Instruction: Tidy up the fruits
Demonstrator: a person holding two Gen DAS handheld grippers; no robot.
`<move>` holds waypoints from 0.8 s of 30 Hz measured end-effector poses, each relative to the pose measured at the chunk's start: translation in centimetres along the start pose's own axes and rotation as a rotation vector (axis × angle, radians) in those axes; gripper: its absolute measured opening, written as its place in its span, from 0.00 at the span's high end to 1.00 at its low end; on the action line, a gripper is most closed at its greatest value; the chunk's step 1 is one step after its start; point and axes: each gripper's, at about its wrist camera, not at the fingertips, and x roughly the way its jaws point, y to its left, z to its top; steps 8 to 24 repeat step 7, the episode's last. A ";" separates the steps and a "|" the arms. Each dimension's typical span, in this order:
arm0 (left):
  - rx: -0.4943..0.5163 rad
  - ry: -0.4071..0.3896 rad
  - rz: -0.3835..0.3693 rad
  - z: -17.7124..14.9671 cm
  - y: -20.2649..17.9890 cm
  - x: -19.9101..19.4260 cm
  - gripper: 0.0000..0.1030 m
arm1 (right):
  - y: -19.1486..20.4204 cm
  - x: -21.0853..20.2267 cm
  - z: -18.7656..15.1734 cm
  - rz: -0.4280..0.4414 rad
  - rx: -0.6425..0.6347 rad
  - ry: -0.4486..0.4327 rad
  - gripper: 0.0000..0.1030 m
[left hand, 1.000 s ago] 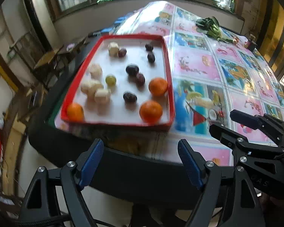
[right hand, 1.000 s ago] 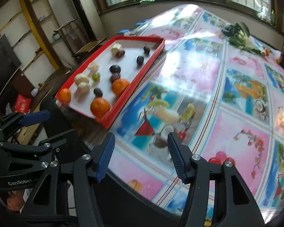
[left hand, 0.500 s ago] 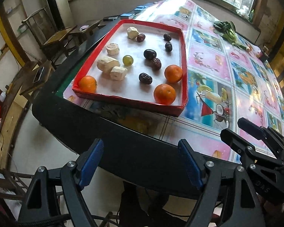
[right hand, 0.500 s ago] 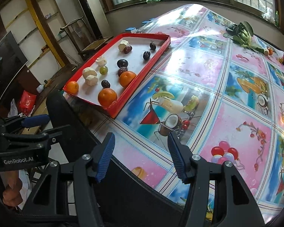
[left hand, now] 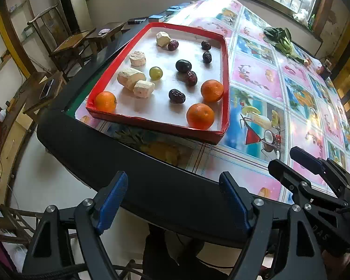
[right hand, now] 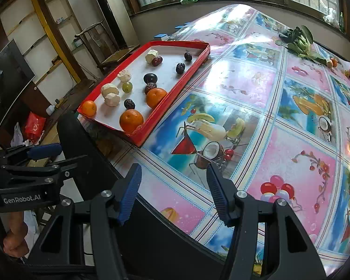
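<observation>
A red-rimmed tray lies on the table's near left corner. It holds three oranges, several dark dates, a dark plum, a green grape and several pale peeled chunks. My left gripper hangs open and empty in front of the table edge, below the tray. My right gripper is open and empty over the near table edge, to the right of the tray. Each gripper shows in the other's view.
The table has a glossy fruit-print cloth and a black padded edge. Leafy greens lie at the far side. Wooden chairs and a side table stand to the left, on a pale floor.
Both grippers have pulled back from the table and risen, so the tray looks farther and more of the floor and table edge shows. The jaws have stayed open. No fruit has moved.
</observation>
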 end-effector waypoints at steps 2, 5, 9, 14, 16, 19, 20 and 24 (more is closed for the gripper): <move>-0.006 -0.013 -0.017 -0.1 0.0 -0.2 0.22 | 0.0 0.0 0.0 0.001 0.001 -0.002 0.43; 0.003 -0.028 -0.029 -0.1 -0.4 -0.6 0.22 | -0.1 -0.1 0.0 0.000 0.001 -0.002 0.43; 0.028 -0.038 -0.023 -0.1 -0.9 -0.8 0.23 | -0.2 -0.2 -0.1 0.003 0.003 -0.005 0.43; 0.028 -0.038 -0.023 -0.1 -0.9 -0.8 0.23 | -0.2 -0.2 -0.1 0.003 0.003 -0.005 0.43; 0.028 -0.038 -0.023 -0.1 -0.9 -0.8 0.23 | -0.2 -0.2 -0.1 0.003 0.003 -0.005 0.43; 0.028 -0.038 -0.023 -0.1 -0.9 -0.8 0.23 | -0.2 -0.2 -0.1 0.003 0.003 -0.005 0.43; 0.028 -0.038 -0.023 -0.1 -0.9 -0.8 0.23 | -0.2 -0.2 -0.1 0.003 0.003 -0.005 0.43; 0.028 -0.038 -0.023 -0.1 -0.9 -0.8 0.23 | -0.2 -0.2 -0.1 0.003 0.003 -0.005 0.43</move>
